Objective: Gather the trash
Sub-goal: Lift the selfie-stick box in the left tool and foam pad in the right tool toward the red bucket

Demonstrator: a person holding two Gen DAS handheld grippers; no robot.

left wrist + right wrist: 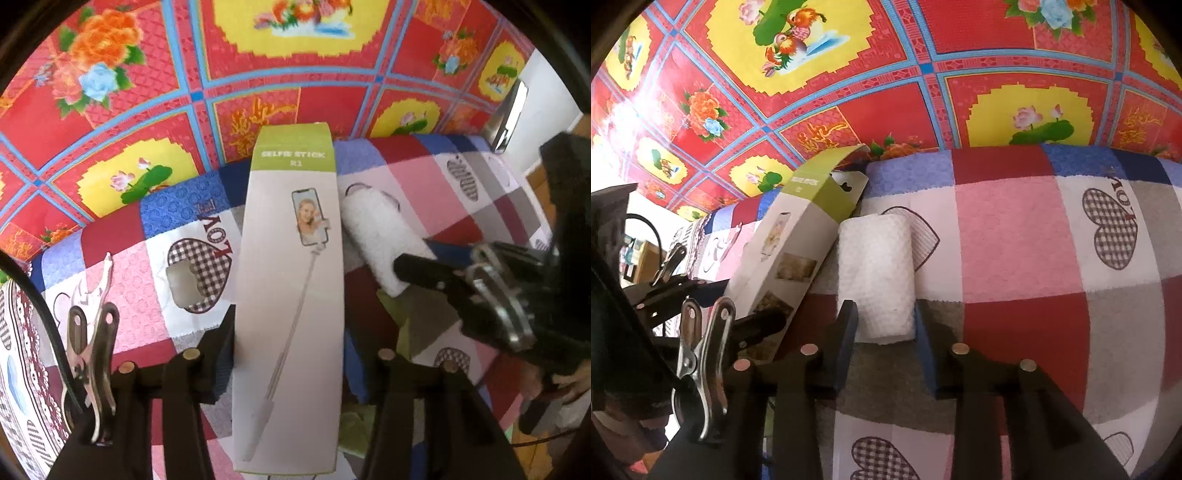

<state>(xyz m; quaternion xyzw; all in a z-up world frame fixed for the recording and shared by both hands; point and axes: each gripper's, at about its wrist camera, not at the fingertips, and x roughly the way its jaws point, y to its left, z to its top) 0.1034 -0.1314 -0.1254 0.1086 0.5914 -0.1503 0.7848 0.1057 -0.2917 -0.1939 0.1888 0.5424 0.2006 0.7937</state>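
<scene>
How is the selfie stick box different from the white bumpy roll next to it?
The selfie stick box is flat-sided and long, with a green top, printed words and a phone picture; the white roll is round, plain and shorter. The box sits between the left gripper's fingers, the roll between the right gripper's. The box's end flap is open; the roll has no flap. Both lie on the checked heart cloth.

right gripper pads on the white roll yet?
Touching. Right wrist view: both fingers of the right gripper flank the white roll's near end, no visible gap either side.
</scene>
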